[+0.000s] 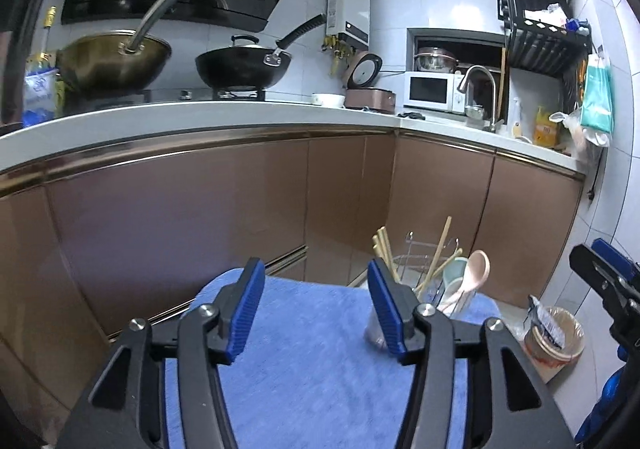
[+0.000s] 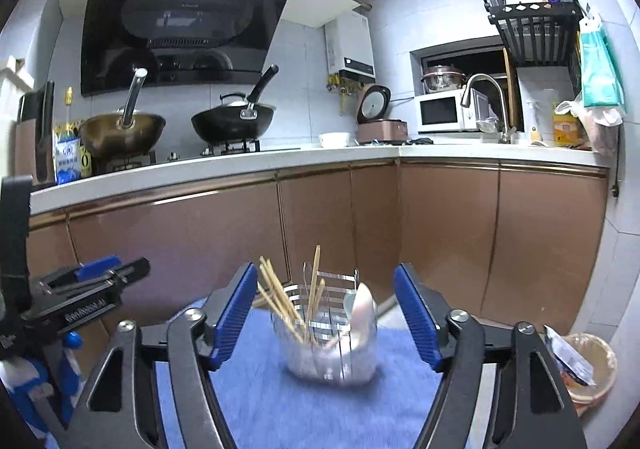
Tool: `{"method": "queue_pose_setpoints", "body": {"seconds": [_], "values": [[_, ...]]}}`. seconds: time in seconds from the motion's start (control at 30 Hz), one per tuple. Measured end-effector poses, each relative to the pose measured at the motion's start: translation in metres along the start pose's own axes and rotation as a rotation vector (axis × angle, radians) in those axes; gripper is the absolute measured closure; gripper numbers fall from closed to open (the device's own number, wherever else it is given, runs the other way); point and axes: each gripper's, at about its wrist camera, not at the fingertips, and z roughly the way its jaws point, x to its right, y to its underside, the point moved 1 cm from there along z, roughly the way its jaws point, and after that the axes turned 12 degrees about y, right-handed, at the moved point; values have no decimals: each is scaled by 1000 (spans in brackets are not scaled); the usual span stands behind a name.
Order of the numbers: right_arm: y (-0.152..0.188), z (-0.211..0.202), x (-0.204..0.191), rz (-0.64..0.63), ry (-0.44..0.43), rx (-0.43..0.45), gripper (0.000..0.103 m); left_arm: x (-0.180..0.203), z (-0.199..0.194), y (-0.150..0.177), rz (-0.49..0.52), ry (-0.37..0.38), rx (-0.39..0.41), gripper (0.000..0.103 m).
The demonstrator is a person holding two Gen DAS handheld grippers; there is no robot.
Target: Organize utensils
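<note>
A wire utensil holder [image 2: 332, 333] stands on a blue cloth [image 2: 280, 401]. It holds several wooden chopsticks [image 2: 280, 301] and pale spoons [image 2: 362, 309]. In the left wrist view the holder [image 1: 432, 281] is at the right, with chopsticks [image 1: 438, 249] and a pink spoon [image 1: 476, 269] in it. My left gripper [image 1: 316, 309] is open and empty above the cloth [image 1: 312, 369], left of the holder. My right gripper [image 2: 326, 317] is open and empty, with the holder straight ahead between its fingers. The right gripper also shows at the right edge of the left wrist view [image 1: 608, 285].
Brown cabinet doors [image 1: 200, 209] and a white counter [image 1: 240, 117] stand behind. Two woks [image 2: 232, 121] sit on the stove. A lined bin [image 2: 588, 365] with trash stands at the right. The left gripper shows at the left of the right wrist view [image 2: 100, 281].
</note>
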Motion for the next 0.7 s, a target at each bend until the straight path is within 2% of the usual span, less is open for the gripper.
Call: {"method": "queue_pose_setpoints", "body": {"seconds": [0.13, 0.27, 0.33, 0.4, 0.53, 0.7], "values": [[11, -20, -1, -13, 26, -23, 15, -4, -29, 3, 10, -30, -5, 50], [22, -37, -2, -23, 55, -51, 8, -7, -55, 5, 22, -71, -3, 47], [27, -46, -2, -22, 68, -58, 1, -9, -69, 6, 31, -100, 1, 42], [30, -53, -2, -24, 82, -65, 1, -10, -83, 9, 42, -133, 7, 37], [35, -66, -1, -29, 98, -81, 0, -12, -103, 12, 69, -198, 14, 36], [38, -84, 2, -29, 115, -80, 0, -14, -127, 15, 85, -224, 32, 35]]}}
